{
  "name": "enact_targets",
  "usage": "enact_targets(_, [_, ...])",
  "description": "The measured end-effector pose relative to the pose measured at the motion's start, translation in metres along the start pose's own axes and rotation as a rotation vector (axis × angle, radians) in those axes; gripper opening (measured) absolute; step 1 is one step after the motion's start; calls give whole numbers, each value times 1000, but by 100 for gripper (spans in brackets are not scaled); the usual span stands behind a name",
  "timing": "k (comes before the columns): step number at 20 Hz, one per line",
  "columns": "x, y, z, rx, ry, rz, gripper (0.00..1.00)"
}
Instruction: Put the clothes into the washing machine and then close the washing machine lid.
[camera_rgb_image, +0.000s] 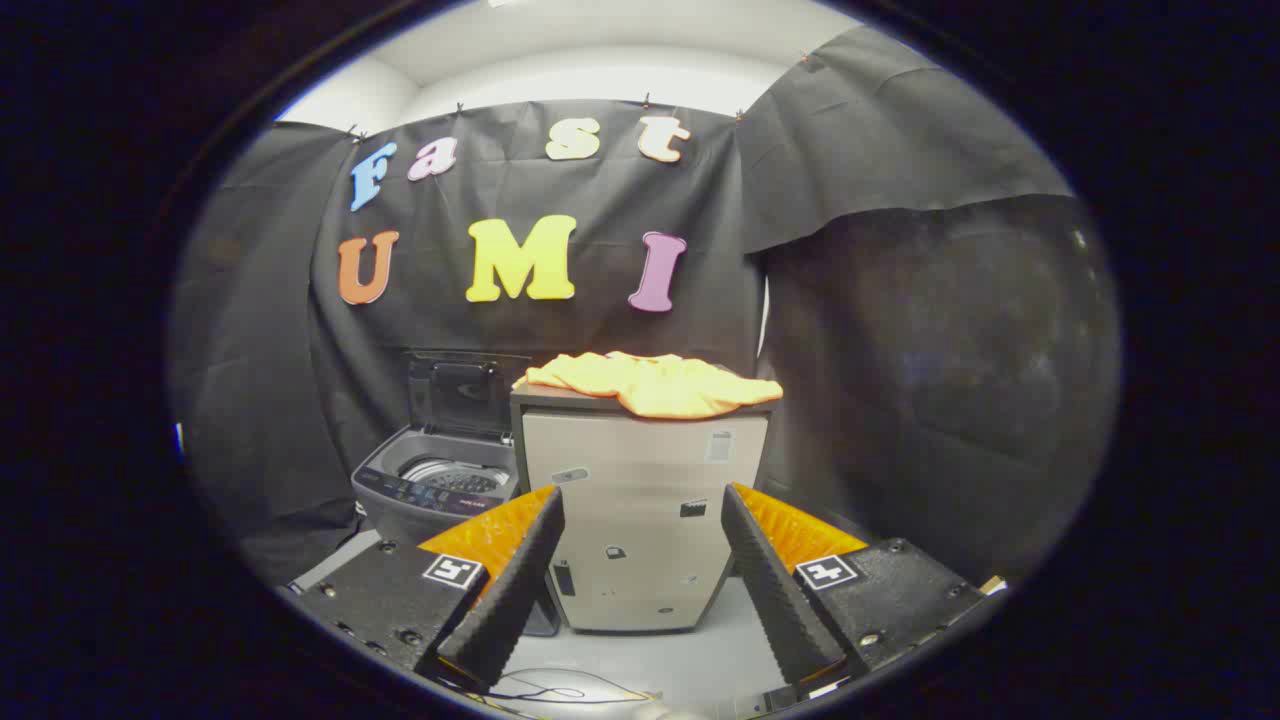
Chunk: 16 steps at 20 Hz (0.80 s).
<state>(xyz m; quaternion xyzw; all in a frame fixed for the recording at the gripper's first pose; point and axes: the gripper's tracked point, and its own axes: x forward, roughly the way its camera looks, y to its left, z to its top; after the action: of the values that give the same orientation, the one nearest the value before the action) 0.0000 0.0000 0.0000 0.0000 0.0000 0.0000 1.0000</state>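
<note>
Ahead, beyond the claw (640, 560), a crumpled orange cloth garment (655, 384) lies on top of a beige box-shaped cabinet (640, 520). Beside that cabinet sits a grey top-loading washing machine (435, 487), its dark lid (460, 393) raised. The claw's 2 fingers are spread wide and hold nothing. Best approach: rise above the cabinet top, descend over the cloth's thickest fold, then pinch firmly.
</note>
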Motion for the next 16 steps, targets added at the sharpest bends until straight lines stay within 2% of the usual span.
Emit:
enact_targets(6, [-1, 0, 1, -1, 4, -21, 99])
enact_targets(16, [7, 17, 23, -29, -7, -7, 99])
